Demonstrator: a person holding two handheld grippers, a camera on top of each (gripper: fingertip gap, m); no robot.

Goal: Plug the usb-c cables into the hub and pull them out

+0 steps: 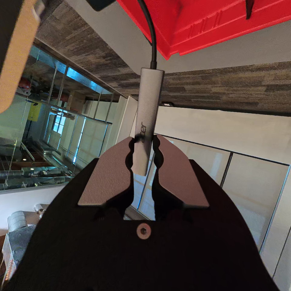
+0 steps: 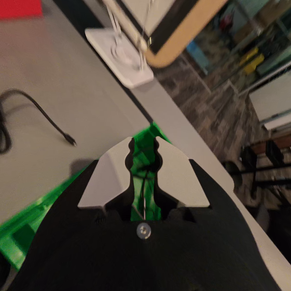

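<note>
Left wrist: hub (image 1: 148,119) between tool (image 1: 143,138) fingertips.

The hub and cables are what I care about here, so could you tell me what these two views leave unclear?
- Left wrist view: the hub shows one broad face only; its ports are turned away, and the left gripper covers its near end.
- Left wrist view: the hub's own cable runs off the top edge.
- Right wrist view: motion blur smears the loose cable's plug.
- Right wrist view: the right gripper hides most of the green bin.
</note>
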